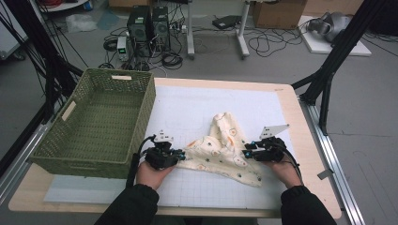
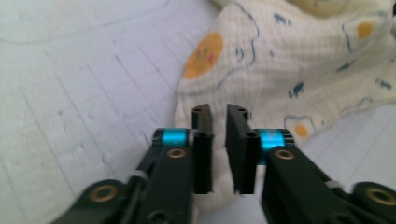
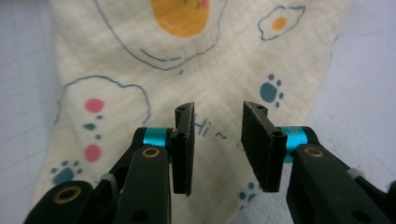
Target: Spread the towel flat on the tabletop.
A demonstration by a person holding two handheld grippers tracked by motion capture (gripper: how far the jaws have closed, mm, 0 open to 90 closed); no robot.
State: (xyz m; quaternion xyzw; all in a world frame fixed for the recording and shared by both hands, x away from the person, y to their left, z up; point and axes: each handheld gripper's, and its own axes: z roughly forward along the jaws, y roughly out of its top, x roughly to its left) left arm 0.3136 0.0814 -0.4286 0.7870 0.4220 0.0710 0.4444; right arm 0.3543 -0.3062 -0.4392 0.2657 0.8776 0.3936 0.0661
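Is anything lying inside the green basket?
No: in the high view the green basket has a bare woven bottom, and the printed cloth lies on the table mat beside it.

The worktop [image 1: 309, 140] is light wood with a white mat [image 1: 187, 112] with a grid on it. A green basket [image 1: 141, 108] sits on its left side. Behind it the floor [image 1: 281, 70] is grey. Two black computer boxes [image 1: 149, 23] stand on the floor, with many black cables [image 1: 263, 44] lying around them. Two white legs [image 1: 243, 28] of another table stand near them. A brown cardboard box [image 1: 279, 13] sits at the back. A white board [image 1: 328, 44] lies on the floor at the right. Black poles [image 1: 338, 51] lean on both sides. The light is soft and even.
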